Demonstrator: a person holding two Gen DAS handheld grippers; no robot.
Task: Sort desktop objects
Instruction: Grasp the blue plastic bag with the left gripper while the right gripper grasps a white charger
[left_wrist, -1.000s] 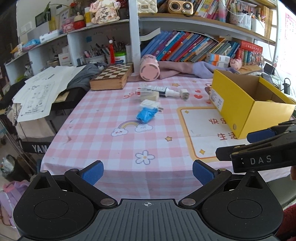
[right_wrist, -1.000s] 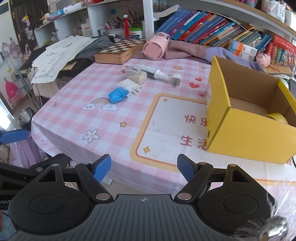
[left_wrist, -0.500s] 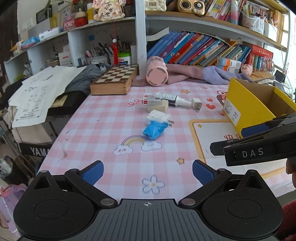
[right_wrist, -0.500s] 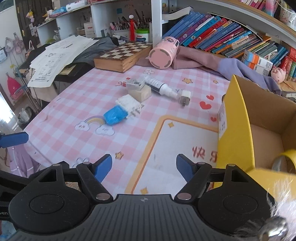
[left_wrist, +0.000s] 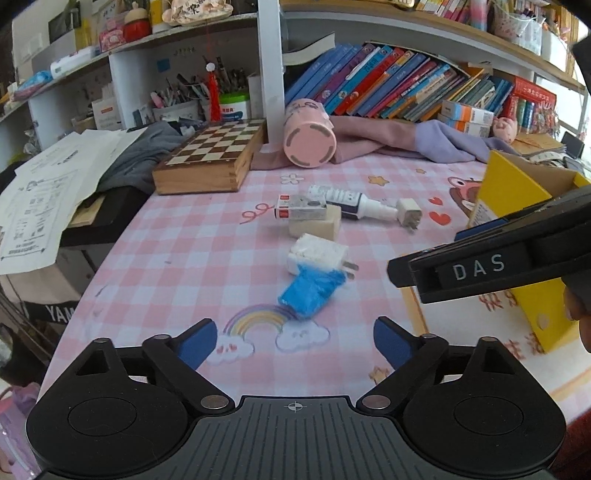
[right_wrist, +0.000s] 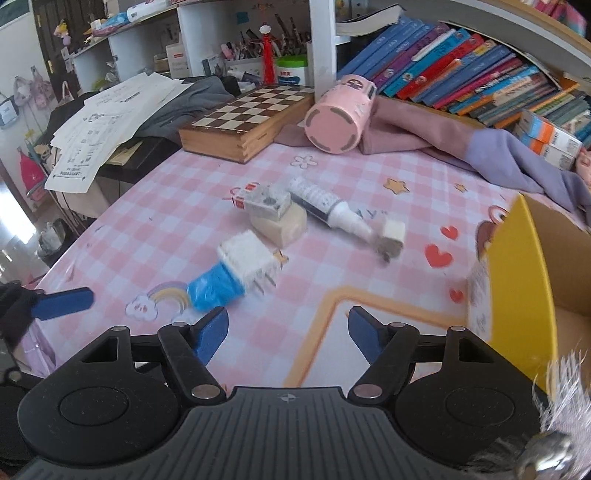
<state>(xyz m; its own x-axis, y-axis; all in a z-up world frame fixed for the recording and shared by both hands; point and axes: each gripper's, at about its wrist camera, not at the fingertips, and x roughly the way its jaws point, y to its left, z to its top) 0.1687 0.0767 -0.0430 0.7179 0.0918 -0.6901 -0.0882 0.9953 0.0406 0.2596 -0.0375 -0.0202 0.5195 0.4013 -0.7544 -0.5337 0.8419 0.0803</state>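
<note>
Your left gripper (left_wrist: 294, 341) hangs with its jaws spread wide and holding nothing above the pink checked desk (left_wrist: 192, 258), and the blue packet (left_wrist: 312, 291) lies just ahead at twelve o'clock, touching the white charger plug (left_wrist: 319, 254) beyond it. Your right gripper (right_wrist: 288, 330) is likewise wide and empty, with that same blue packet (right_wrist: 214, 288) near its left fingertip at eleven o'clock and the yellow box (right_wrist: 524, 280) at three o'clock. Farther out at twelve o'clock sit the beige block (left_wrist: 314, 226) under a small red-ended box (left_wrist: 301, 206), the white tube (left_wrist: 351, 205) and a small white adapter (left_wrist: 408, 218).
</note>
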